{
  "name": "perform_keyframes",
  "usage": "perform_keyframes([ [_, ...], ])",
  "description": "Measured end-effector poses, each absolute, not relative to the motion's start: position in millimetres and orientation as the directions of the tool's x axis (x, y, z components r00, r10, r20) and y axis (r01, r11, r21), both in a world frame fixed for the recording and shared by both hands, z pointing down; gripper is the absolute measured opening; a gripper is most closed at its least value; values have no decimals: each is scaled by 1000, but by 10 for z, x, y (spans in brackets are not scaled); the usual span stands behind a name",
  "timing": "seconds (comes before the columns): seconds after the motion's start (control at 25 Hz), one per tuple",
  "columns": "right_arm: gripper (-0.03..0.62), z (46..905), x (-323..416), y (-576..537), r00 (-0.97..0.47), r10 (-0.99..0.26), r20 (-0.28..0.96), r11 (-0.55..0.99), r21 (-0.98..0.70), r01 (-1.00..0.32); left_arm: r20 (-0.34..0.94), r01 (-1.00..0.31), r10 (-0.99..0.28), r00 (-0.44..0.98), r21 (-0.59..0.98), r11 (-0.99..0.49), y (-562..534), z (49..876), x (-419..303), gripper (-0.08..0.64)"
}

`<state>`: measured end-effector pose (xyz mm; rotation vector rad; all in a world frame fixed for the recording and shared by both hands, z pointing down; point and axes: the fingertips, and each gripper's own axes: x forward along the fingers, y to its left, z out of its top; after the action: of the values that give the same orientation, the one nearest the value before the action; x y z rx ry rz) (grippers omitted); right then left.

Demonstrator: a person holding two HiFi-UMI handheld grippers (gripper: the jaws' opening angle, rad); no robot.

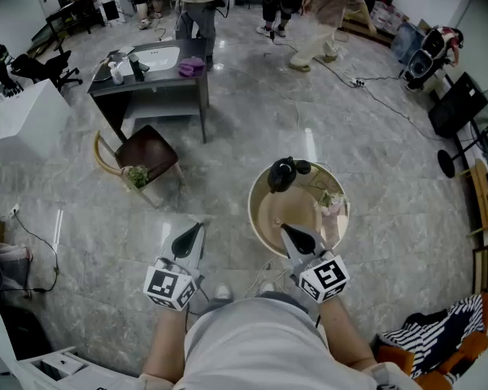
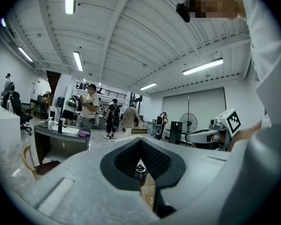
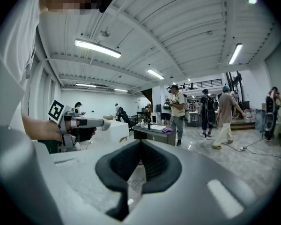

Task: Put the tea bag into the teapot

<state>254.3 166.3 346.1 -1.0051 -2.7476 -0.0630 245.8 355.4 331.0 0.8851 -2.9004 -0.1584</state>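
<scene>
Left gripper, right gripper, both closed, empty (ribbed pads), glossy black teapot, round table

No lettering, brand or number is legible anywhere; the marker cubes carry only square black-and-white patterns

The floor is grey stone-look tile, polished and glossy enough to mirror the ceiling lights. At centre right of the head view, the round table has a smooth, pale wood-look top, and the teapot on it is dark and shiny. The left claw and right claw are matt grey plastic with black ribbed pads. At lower middle, the person's shirt is pale cloth.
</scene>
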Motion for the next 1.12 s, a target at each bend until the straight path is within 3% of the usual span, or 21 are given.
perform_keyframes([
  [0.44,3,3461,2586,2270,-792,577,199,810,-16,586,59,-573,-586,-808,155,805,4339,3472,2518,6],
  [0.68,3,3562,2601,2330,-811,528,253,834,28,551,56,-576,-592,-804,177,798,4560,3570,2443,6],
  [1.12,3,3769,1969,2190,-819,504,275,851,3,525,88,-588,-609,-788,185,787,4414,3750,1891,6],
])
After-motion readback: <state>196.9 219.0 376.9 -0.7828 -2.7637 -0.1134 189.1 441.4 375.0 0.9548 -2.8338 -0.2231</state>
